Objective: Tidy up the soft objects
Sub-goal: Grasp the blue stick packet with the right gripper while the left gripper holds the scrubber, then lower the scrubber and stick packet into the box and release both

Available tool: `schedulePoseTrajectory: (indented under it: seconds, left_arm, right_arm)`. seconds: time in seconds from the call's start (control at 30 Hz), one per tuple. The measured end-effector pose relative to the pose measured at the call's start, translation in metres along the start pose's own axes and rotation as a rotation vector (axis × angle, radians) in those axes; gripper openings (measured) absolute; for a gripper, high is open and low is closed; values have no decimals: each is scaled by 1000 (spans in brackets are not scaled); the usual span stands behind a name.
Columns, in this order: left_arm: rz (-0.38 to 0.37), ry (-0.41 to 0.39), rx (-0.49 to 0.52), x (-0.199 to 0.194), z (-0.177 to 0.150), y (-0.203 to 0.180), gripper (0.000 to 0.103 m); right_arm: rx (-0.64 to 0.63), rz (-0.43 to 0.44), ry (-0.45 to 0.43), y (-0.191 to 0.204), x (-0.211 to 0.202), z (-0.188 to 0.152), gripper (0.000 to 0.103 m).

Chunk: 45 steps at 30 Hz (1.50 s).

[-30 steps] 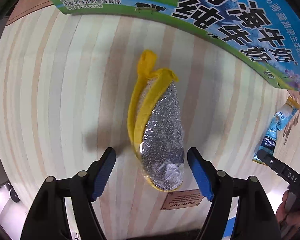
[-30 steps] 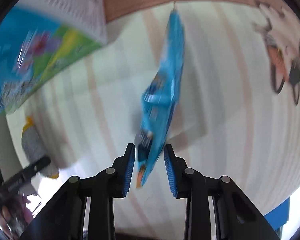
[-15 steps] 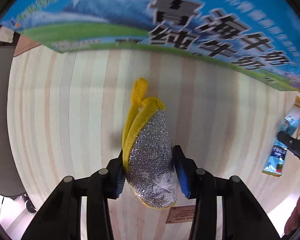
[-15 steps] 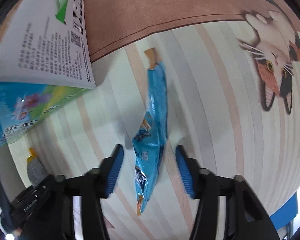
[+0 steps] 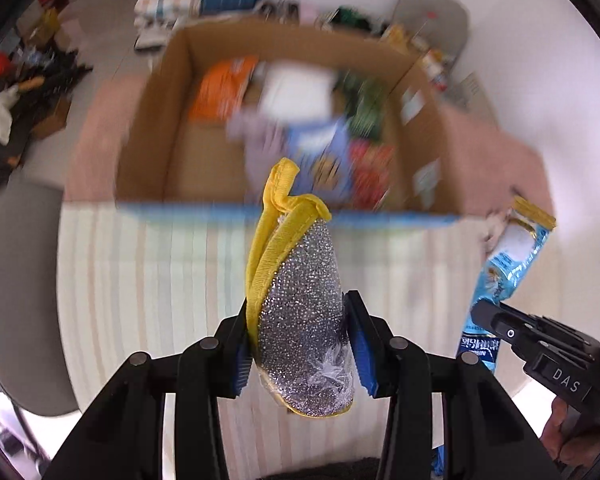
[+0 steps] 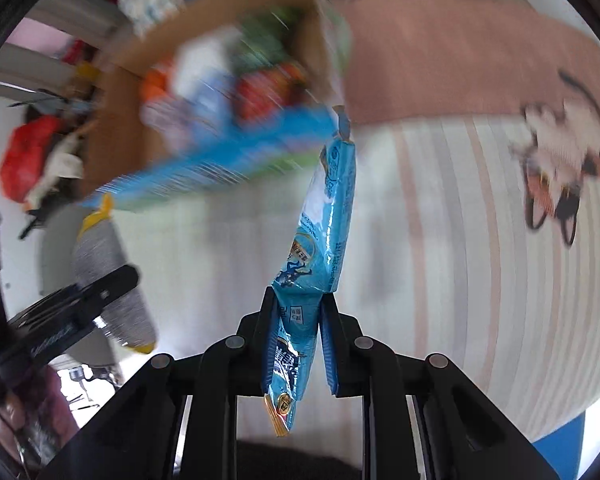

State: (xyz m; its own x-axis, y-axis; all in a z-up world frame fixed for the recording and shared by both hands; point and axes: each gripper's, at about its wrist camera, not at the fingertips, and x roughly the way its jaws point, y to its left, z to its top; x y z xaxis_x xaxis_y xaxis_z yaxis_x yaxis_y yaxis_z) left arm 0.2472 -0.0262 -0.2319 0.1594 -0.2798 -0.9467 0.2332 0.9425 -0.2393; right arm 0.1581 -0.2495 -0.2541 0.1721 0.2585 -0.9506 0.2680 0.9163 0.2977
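My left gripper [image 5: 298,342] is shut on a silver glitter scrubbing pad with yellow trim [image 5: 300,312] and holds it up off the striped mat [image 5: 148,280]. My right gripper [image 6: 300,336] is shut on a long blue snack packet [image 6: 320,240], also lifted; the packet also shows at the right of the left wrist view [image 5: 504,276]. The pad shows at the left of the right wrist view [image 6: 108,280]. An open cardboard box [image 5: 160,128] holding several soft packets stands just beyond both grippers.
The box has a blue printed front wall [image 6: 204,176]. A pink mat [image 6: 460,56] with a cat picture [image 6: 560,160] lies to the right. A grey chair seat [image 5: 16,300] is at the left. Clutter lies on the floor behind.
Both grippers closed on their objects and lifted them off the mat. The views have tilted up, so the open box top now shows.
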Motion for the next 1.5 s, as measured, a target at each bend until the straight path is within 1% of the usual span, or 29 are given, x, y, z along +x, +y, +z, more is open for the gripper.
schedulePoseTrajectory:
  seconds: [0.03, 0.07, 0.1, 0.13, 0.17, 0.2, 0.23, 0.27, 0.3, 0.33, 0.43, 0.5, 0.67, 0.77, 0.83, 0.87, 0.9, 0.93, 0.97, 1.0, 1.03, 1.07, 1.13, 1.2, 1.23, 1.27, 1.37, 1.5]
  left_arm:
    - [-1, -18, 6, -8, 10, 3, 39]
    - [10, -47, 21, -18, 24, 3, 39]
    - [26, -59, 34, -24, 36, 7, 39]
    - [45, -70, 41, -23, 46, 3, 39]
    - [59, -73, 47, -20, 58, 9, 39]
    - [70, -65, 48, -17, 69, 11, 39]
    - [80, -53, 40, -13, 77, 17, 39]
    - [86, -33, 34, -1, 89, 28, 39]
    - [99, -15, 28, 6, 98, 34, 39]
    - [115, 7, 24, 15, 105, 41, 39]
    - [151, 86, 15, 52, 129, 61, 39]
    - [160, 137, 3, 74, 141, 74, 39]
    - [185, 229, -30, 115, 154, 93, 39]
    - [202, 276, -24, 128, 155, 95, 42]
    - [183, 294, -36, 129, 154, 97, 44]
    - [166, 294, -65, 129, 154, 99, 45]
    - [143, 286, -87, 126, 154, 101, 49]
    - [123, 277, -95, 124, 155, 101, 53]
    - [121, 265, -92, 120, 155, 100, 68]
    - [127, 251, -79, 115, 154, 98, 80]
    - [132, 238, -71, 111, 153, 96, 82]
    - [135, 228, -63, 108, 152, 95, 86]
    - [138, 209, -44, 101, 147, 90, 91]
    - [148, 180, -32, 93, 142, 86, 94]
    - [151, 167, -31, 91, 139, 85, 96]
    - [158, 152, -31, 87, 134, 84, 101]
    - [173, 109, -34, 80, 121, 79, 102]
    - [196, 74, -32, 72, 107, 69, 102]
  right_arm:
    - [-16, 11, -23, 6, -14, 8, 21]
    - [-32, 18, -47, 13, -27, 18, 21]
    - [-46, 20, -66, 16, -38, 30, 21]
    - [-70, 6, -91, 24, -47, 45, 21]
    - [-85, -10, -102, 42, -41, 58, 21]
    - [-98, -31, -113, 52, -38, 71, 21]
    - [-111, -51, -116, 61, -34, 83, 21]
    - [-124, -76, -106, 68, -26, 97, 21]
    - [-128, -98, -105, 65, -29, 106, 21]
    - [-140, -124, -96, 69, -22, 118, 21]
    - [-170, -206, -51, 78, 7, 154, 21]
    - [-192, -269, -15, 79, 30, 169, 21]
    - [-220, -378, 48, 76, 77, 178, 21]
    - [-199, -391, 72, 71, 97, 178, 21]
    - [-201, -413, 75, 68, 107, 177, 21]
    - [-201, -420, 98, 67, 113, 178, 22]
    - [-197, -424, 116, 67, 117, 176, 26]
    - [-194, -419, 125, 67, 119, 176, 35]
    - [-194, -412, 115, 67, 118, 176, 49]
    - [-191, -410, 101, 67, 116, 176, 59]
    - [-179, -397, 88, 67, 113, 176, 72]
    - [-165, -369, 81, 67, 108, 176, 74]
    - [-153, -346, 65, 68, 102, 177, 75]
    - [-149, -327, 49, 70, 95, 176, 81]
    - [-146, -311, 40, 72, 91, 175, 90]
    - [-146, -296, 30, 74, 88, 173, 96]
    - [-146, -274, 11, 78, 83, 162, 103]
    - [-139, -286, -15, 80, 81, 145, 103]
